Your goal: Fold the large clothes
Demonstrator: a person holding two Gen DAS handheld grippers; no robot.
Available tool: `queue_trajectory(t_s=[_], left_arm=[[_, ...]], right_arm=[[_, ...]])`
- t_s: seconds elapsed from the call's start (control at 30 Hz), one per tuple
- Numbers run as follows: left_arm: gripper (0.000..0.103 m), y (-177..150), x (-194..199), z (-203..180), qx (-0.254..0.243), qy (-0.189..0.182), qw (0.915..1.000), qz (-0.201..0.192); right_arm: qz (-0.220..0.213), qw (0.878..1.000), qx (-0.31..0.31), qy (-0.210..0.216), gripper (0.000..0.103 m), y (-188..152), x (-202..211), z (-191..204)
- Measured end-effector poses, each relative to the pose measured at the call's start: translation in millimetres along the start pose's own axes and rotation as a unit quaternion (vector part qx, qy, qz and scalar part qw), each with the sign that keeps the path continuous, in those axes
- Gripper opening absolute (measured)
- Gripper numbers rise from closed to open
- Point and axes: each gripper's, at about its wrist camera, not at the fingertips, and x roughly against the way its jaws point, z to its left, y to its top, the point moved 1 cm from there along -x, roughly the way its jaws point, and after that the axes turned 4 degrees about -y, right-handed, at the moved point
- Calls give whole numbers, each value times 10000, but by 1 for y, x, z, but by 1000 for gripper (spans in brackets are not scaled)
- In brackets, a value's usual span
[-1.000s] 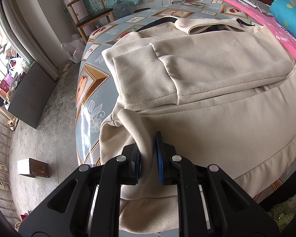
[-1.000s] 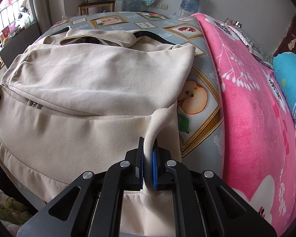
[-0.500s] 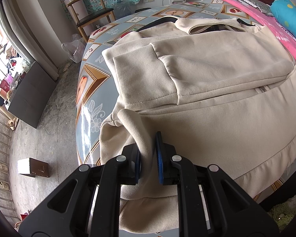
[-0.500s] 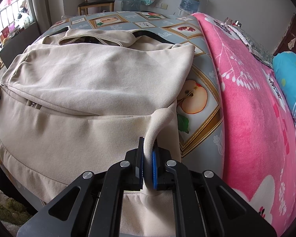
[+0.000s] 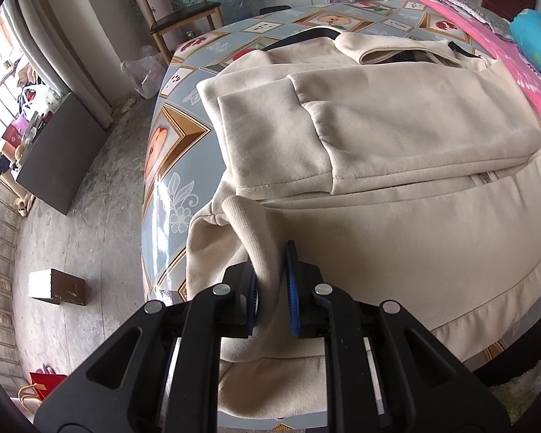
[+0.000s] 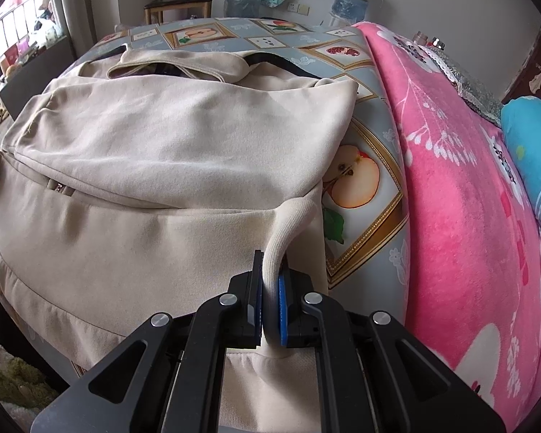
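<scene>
A large beige sweatshirt point(image 5: 396, 151) lies spread on a table covered with a fruit-print cloth point(image 5: 169, 166), both sleeves folded across its chest. It also shows in the right wrist view point(image 6: 162, 151). My left gripper point(image 5: 272, 281) is shut on a pinched ridge of the sweatshirt's hem at its left bottom corner. My right gripper point(image 6: 269, 288) is shut on a pinched ridge of the hem at the right bottom corner. Both corners are lifted slightly off the table.
A pink blanket point(image 6: 451, 180) and a blue pillow point(image 6: 530, 133) lie to the right of the table. A wooden chair point(image 5: 176, 11) stands beyond the far edge. A dark cabinet point(image 5: 54, 151) and a small box point(image 5: 54, 285) sit on the floor at left.
</scene>
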Motion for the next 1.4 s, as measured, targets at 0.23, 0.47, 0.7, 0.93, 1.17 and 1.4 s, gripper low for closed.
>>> queue_trajectory(t_s=[0.23,0.47,0.7,0.93,1.17,1.4], left_arm=[[14,-1,0,3,65,-85,9999,6],[14,-1,0,5,85,-185,9998,-3],[14,-2,-1,6,95,-247,9996,-13],[14,-2,-1,6,115,-264,9996,-11],[14,-2,-1,6,120,-266,9996,-13],[13,-2,-1,6,120,-276,9995,-21]], right_arm=[[153,9999,-37,-64,7,4,-3,1],[278,9995,-139,-63,7,5,-7,0],[333,9992,-104,-172,7,6,-7,3],[334,9992,-90,-219,7,6,-8,4],[288,9992,-61,-266,7,5,-7,5],[170,9991,-46,-377,7,4,0,7]])
